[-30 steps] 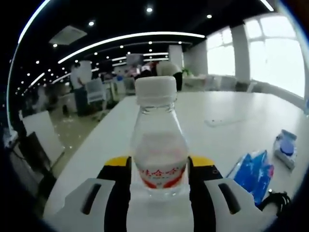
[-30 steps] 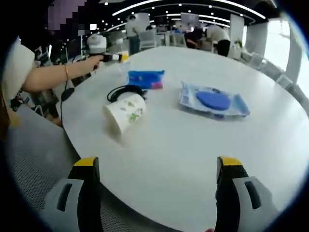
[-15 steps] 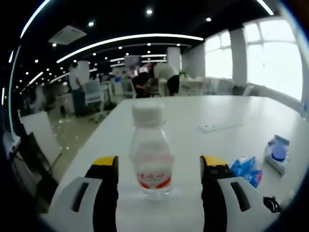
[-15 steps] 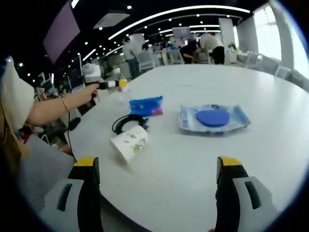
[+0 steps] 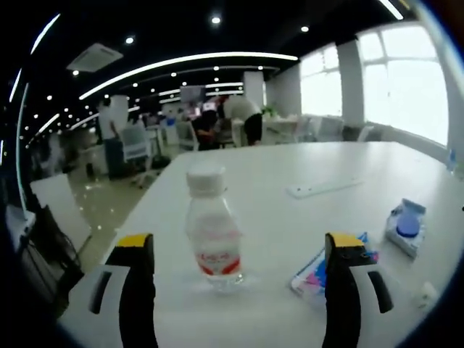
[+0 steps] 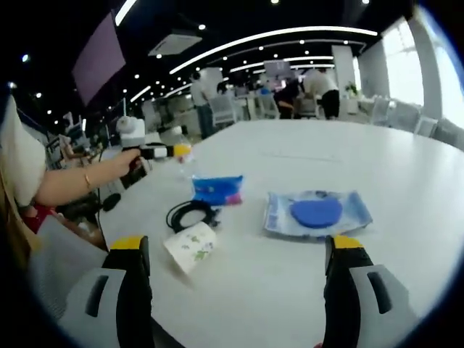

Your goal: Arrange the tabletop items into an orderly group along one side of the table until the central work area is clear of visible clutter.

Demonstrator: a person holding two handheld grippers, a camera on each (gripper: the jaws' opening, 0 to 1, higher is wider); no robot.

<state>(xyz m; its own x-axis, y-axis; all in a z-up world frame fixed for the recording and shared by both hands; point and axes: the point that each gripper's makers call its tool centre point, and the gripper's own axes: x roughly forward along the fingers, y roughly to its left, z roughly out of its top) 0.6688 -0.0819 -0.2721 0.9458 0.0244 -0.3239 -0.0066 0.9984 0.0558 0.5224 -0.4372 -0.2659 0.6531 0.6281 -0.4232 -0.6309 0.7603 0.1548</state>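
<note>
A clear water bottle (image 5: pixel 212 232) with a white cap and red label stands upright on the white table (image 5: pixel 275 217), just beyond my left gripper (image 5: pixel 240 243), which is open and not touching it. A blue tissue pack (image 5: pixel 322 267) lies partly behind the right jaw. In the right gripper view, my right gripper (image 6: pixel 237 246) is open and holds nothing. Ahead of it a paper cup (image 6: pixel 190 246) lies on its side, with a coiled black cable (image 6: pixel 190 215), the blue tissue pack (image 6: pixel 217 190) and a wet-wipes pack (image 6: pixel 317 212) beyond.
A hand holds the left gripper (image 6: pixel 163 151) at the far left table edge. The wipes pack (image 5: pixel 406 226) lies at the right, and a flat white strip (image 5: pixel 322 188) lies farther back. People and chairs are behind the table.
My left gripper let go of the bottle, opened wide and drew back, and the bottle stays standing. The right gripper's view has dropped lower towards the table.
</note>
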